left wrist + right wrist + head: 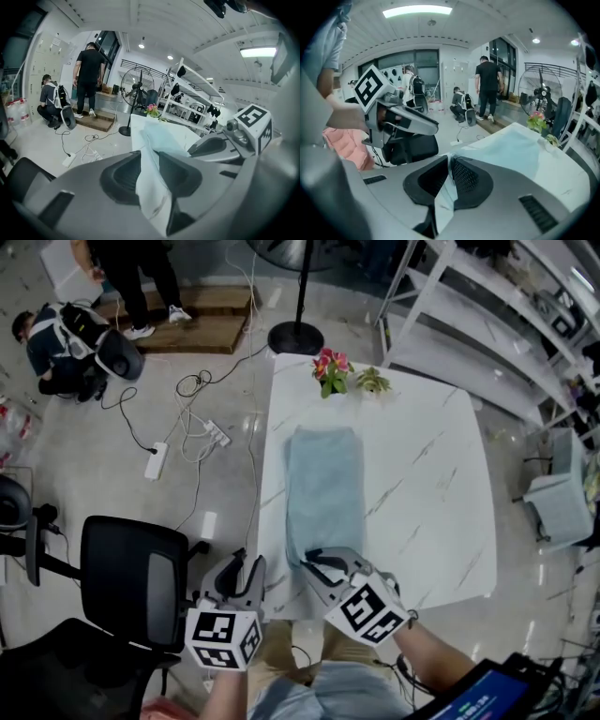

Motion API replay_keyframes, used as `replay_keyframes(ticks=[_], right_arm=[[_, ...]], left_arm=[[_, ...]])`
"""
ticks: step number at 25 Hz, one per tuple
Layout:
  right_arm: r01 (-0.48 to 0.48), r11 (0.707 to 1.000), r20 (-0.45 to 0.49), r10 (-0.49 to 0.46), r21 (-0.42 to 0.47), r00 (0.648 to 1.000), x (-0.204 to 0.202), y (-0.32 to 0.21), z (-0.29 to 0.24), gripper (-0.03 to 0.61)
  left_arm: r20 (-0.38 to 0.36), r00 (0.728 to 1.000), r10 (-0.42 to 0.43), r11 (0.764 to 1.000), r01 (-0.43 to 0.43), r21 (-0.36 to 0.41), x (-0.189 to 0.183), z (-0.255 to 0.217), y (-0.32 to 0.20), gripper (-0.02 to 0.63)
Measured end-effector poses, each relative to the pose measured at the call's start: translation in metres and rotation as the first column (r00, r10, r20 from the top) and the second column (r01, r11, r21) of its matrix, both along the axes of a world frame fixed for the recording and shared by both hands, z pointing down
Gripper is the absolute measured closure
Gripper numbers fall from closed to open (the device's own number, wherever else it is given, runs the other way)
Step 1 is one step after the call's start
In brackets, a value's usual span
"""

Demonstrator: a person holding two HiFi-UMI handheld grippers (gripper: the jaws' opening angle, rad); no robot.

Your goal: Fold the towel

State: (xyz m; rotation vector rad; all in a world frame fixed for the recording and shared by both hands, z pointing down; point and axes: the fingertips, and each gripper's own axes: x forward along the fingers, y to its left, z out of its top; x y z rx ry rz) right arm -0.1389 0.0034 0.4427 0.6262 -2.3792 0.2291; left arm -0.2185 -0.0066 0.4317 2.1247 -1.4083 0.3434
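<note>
A light blue towel (323, 484) lies as a long strip on the white marble table (431, 474), running away from me. Its near end hangs at the table's front edge. My left gripper (246, 566) is at the near left corner of the table, and in the left gripper view (149, 161) its jaws pinch a fold of the towel (164, 138). Just to the right, my right gripper (314, 562) is at the towel's near end. In the right gripper view (449, 176) its jaws are shut on a towel (506, 150) edge.
Pink flowers (330, 367) and a small green plant (372, 381) stand at the table's far edge. A black office chair (131, 582) is left of me. Cables and a power strip (155, 460) lie on the floor, a fan stand (295, 334) beyond the table, people at far left.
</note>
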Motion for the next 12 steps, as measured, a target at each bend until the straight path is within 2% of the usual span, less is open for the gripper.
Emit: replay_keyframes(ticks=[6, 9, 12], right_arm=[[0.163, 0.987, -0.097, -0.163, -0.004, 0.982, -0.028, 0.025, 0.041, 0.534], [0.205, 0.978, -0.154, -0.210, -0.047, 0.965, -0.025, 0.034, 0.072, 0.531], [0.284, 0.951, -0.155, -0.301, -0.123, 0.941, -0.027, 0.050, 0.084, 0.493]], left_arm=[[-0.004, 1.000, -0.012, 1.000, 0.012, -0.003, -0.008, 0.000, 0.004, 0.491], [-0.009, 1.000, -0.012, 1.000, 0.012, -0.009, -0.010, 0.006, 0.003, 0.491], [-0.014, 1.000, 0.003, 1.000, -0.003, -0.017, -0.003, 0.013, -0.001, 0.491]])
